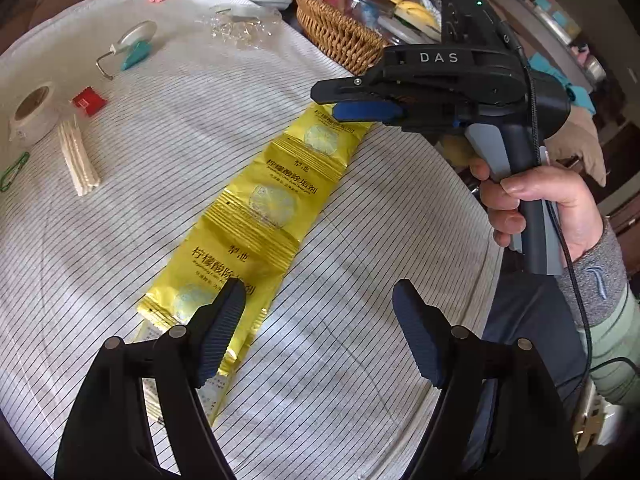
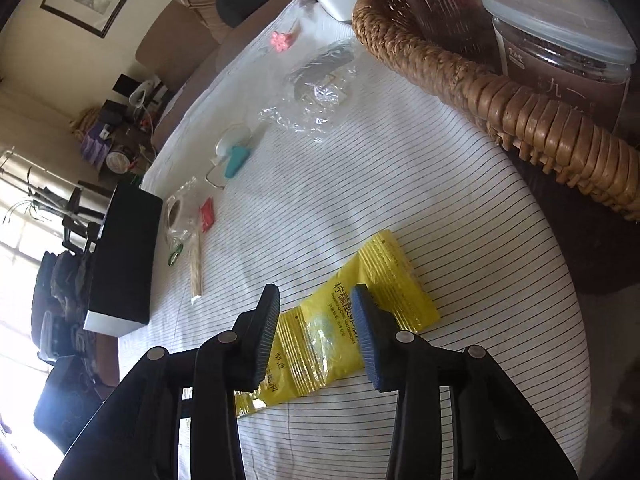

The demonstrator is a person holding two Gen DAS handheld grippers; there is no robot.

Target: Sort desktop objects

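A long strip of yellow sachets [image 1: 260,208] lies diagonally on the striped tablecloth [image 1: 160,128]. My left gripper [image 1: 318,296] is open wide; its left finger [image 1: 224,320] hangs over the strip's near end and the other stands over bare cloth. My right gripper [image 1: 348,100], held by a hand [image 1: 536,208], reaches in from the right over the strip's far end. In the right wrist view that gripper [image 2: 316,300] is open, its fingers straddling the yellow sachet [image 2: 360,300] with a gap on both sides.
A wicker basket [image 1: 340,32] with jars [image 2: 560,40] stands at the back right. On the left lie a tape roll [image 1: 32,114], a red packet [image 1: 89,100], wooden sticks [image 1: 78,160], a green clip [image 1: 14,170] and a teal hook [image 1: 132,46]. A black box [image 2: 124,260] is at the table's edge.
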